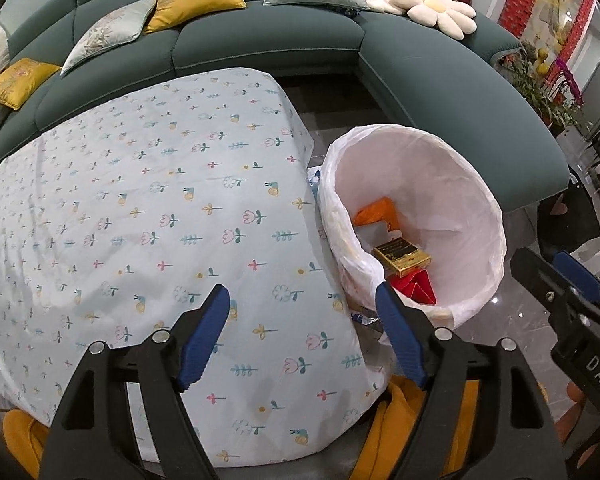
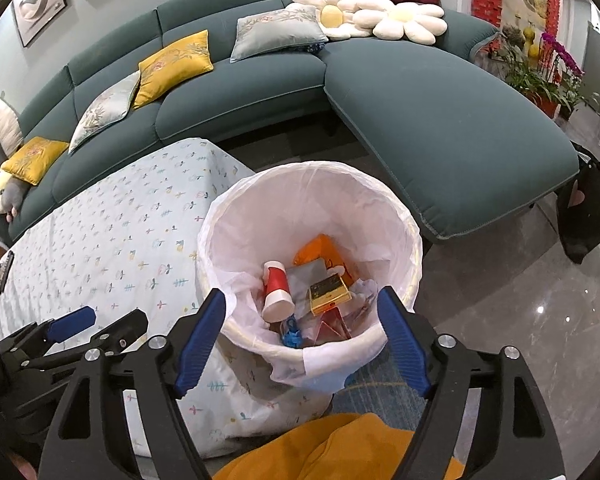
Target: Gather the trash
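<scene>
Left gripper (image 1: 302, 336) stands wide apart with nothing between its blue pads, hovering over the near right corner of the table (image 1: 148, 208), whose flowered cloth lies bare ahead and to the left of it. The trash bin (image 1: 466, 184), lined with a white bag, sits just off the table's right edge, ahead and to the right of this tool, its liner touching the hanging cloth. Right gripper (image 2: 302, 338) is likewise spread wide and holding nothing — it hangs directly above the bin's near rim (image 2: 300, 354). Inside the bin lie a red-and-white cup (image 2: 277, 290), a gold box (image 2: 330, 294), an orange wrapper (image 2: 320, 249) and a small blue scrap (image 2: 292, 336). Beyond the bin and to its right the grey floor (image 2: 540, 320) is open — the sofa's (image 2: 452, 128) chaise edge bounds it farther ahead.
</scene>
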Demonstrator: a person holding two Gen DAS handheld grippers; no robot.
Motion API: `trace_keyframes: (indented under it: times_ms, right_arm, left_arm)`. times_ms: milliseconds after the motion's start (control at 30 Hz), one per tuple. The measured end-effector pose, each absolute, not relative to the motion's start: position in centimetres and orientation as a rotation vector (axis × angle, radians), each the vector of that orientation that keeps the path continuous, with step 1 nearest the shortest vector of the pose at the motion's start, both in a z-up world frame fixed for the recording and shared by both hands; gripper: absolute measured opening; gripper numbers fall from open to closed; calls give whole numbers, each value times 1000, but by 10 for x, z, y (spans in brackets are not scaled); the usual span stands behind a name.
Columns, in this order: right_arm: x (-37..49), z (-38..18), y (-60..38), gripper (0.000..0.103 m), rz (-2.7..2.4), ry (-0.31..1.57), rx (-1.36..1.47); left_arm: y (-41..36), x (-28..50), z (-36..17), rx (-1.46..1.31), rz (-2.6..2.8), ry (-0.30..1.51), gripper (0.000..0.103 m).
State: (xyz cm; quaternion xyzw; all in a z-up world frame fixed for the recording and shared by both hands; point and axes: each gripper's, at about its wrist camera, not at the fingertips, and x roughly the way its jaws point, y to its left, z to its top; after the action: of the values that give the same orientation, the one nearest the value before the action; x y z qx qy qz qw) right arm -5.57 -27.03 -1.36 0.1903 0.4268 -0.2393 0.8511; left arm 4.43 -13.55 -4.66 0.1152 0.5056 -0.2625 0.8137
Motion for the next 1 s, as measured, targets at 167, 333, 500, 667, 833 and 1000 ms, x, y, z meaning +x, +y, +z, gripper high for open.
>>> trace_keyframes:
  times_ms: [167, 333, 500, 667, 833, 1000]
  right_arm:
    - [-61, -15, -260, 82, -507, 892, 369]
    - [-66, -23, -254, 84, -509, 903, 351]
    - [-71, -35, -247, 90, -477, 939, 330]
    - [-77, -40, -237, 96, -463, 942, 285]
    - [-80, -40, -238, 96, -472, 931, 287]
    - [-81, -43, -236, 96, -472, 929, 282]
  left_arm:
    - [-130, 37, -44, 257, -541, 1059, 76]
    - [-124, 29, -49, 279, -513, 1048, 79]
    - [-116, 20, -54, 298, -469, 1024, 84]
    - [-109, 13, -58, 308, -428, 1006, 86]
    - [-106, 10, -61, 321, -405, 1009, 86]
    - [-107, 6, -62, 333, -394, 988, 87]
